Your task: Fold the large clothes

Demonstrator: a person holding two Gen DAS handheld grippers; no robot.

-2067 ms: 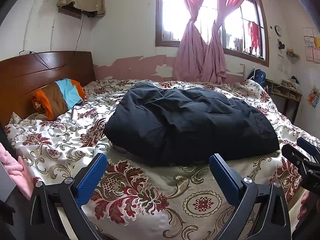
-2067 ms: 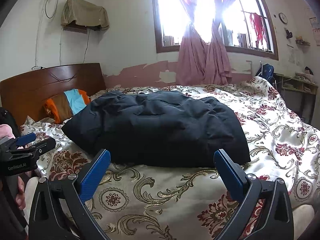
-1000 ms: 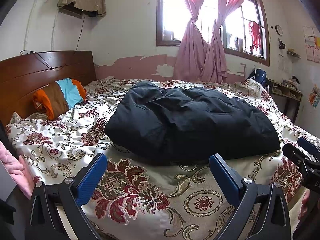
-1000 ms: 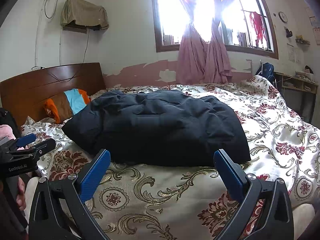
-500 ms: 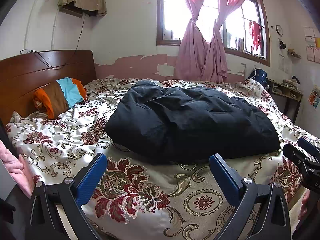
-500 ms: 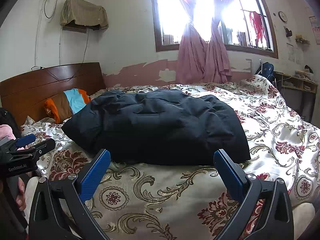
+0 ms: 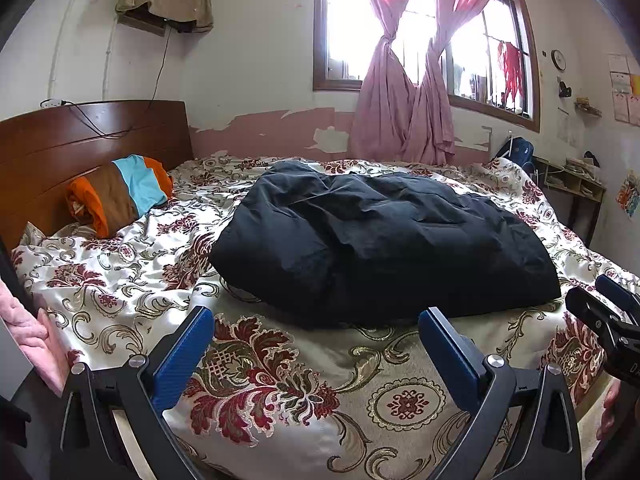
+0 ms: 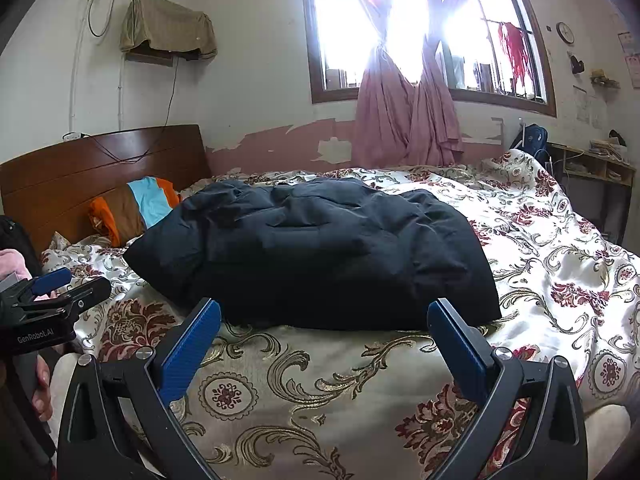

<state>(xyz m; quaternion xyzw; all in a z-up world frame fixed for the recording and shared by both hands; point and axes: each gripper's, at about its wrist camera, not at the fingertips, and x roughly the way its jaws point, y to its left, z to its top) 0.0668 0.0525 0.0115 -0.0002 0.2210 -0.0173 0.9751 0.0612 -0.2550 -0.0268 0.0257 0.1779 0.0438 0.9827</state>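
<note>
Black padded folded garment (image 7: 384, 240) lies on the floral satin bedspread (image 7: 304, 384); near it, left gripper (image 7: 316, 344) and right gripper (image 8: 324, 336) hover, jaws wide apart, empty.

Left gripper (image 7: 316, 322) low centre of frame, jaws wide apart, empty. Right gripper (image 8: 324, 316) likewise, level, blue pads (image 8: 191, 347) spread.

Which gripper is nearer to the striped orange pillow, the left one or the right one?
Left. The left gripper hangs over the bed's near edge on the striped pillow side; the right gripper is farther along, across the dark garment.
</note>
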